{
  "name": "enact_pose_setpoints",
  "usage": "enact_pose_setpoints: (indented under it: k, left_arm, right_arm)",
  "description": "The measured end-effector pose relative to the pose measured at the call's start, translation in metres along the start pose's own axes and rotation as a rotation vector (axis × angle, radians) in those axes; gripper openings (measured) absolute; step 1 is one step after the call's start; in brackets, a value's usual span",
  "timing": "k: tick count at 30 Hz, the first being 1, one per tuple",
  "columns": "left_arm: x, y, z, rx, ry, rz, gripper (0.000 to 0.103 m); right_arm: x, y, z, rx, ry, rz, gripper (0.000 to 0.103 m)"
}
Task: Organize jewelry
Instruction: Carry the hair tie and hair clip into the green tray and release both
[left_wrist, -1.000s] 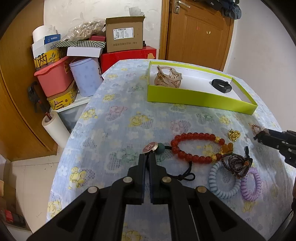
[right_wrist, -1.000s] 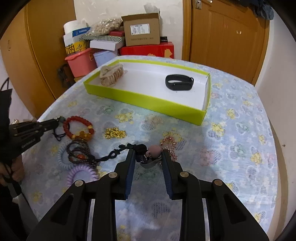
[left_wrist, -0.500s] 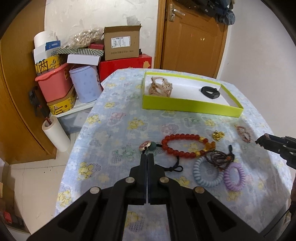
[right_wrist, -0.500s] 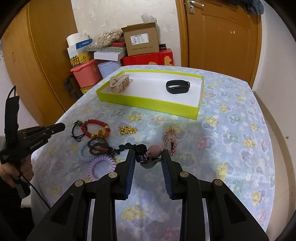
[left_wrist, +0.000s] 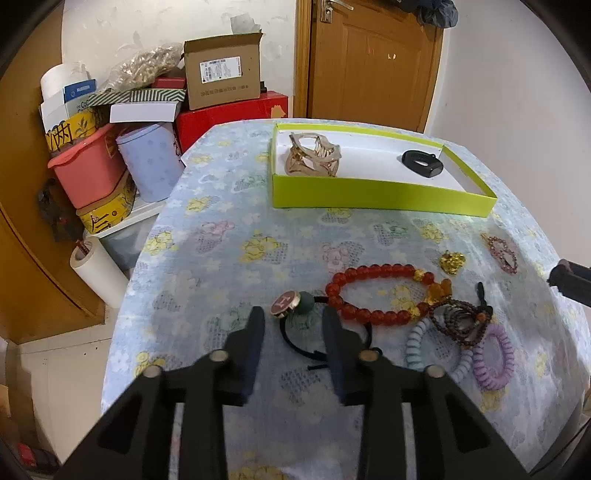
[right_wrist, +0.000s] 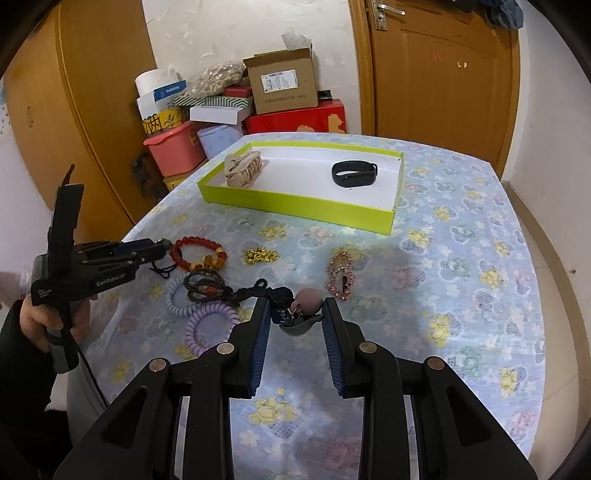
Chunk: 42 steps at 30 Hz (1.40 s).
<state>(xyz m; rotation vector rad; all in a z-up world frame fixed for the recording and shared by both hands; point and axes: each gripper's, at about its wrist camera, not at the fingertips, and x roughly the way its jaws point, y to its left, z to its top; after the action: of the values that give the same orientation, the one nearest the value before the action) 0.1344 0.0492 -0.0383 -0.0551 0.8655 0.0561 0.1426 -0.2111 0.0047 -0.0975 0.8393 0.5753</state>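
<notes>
Your left gripper (left_wrist: 293, 321) has just been spreading its jaws, and they now stand apart with nothing pressed between them; the black hair tie (left_wrist: 295, 332) lies on the tablecloth (left_wrist: 236, 229) right in the gap, its loop trailing back toward you and its round maroon button (left_wrist: 283, 303) and green bead sitting just past the fingertips (so the tie's long axis runs roughly along the fingers, button end pointing away, toward the tray). This hand is much the nearer one to it. Your right gripper (right_wrist: 295, 317) is clenched on a keychain charm (right_wrist: 301, 314) with a pink ball and dark cord; its cord trails off to the left toward the coiled hair bands (right_wrist: 210, 321). Just right of the tie lies the red bead bracelet (left_wrist: 373, 291), long axis across the view; farther off, the green tray (left_wrist: 369, 195) holds a hair claw (left_wrist: 312, 158) and a black band (left_wrist: 423, 164).
</notes>
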Motion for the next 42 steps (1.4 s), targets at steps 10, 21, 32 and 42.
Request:
enact_pose_setpoints:
  k: [10, 21, 32, 42]
  left_arm:
    - [0.006, 0.003, 0.004, -0.005, 0.013, -0.011, 0.008]
    - [-0.020, 0.001, 0.004, -0.018, -0.038, -0.027, 0.005]
    - [-0.067, -0.003, 0.028, -0.012, -0.145, -0.056, 0.005]
    - [-0.048, -0.013, 0.055, -0.021, -0.127, -0.101, 0.005]
  right_arm:
    - [0.003, 0.000, 0.000, 0.006, 0.001, 0.003, 0.030]
    - [-0.006, -0.001, 0.003, 0.013, -0.020, 0.002, 0.030]
    - [-0.014, 0.006, 0.016, -0.013, -0.057, 0.001, 0.030]
    - [-0.006, 0.003, 0.035, -0.028, -0.071, -0.006, 0.030]
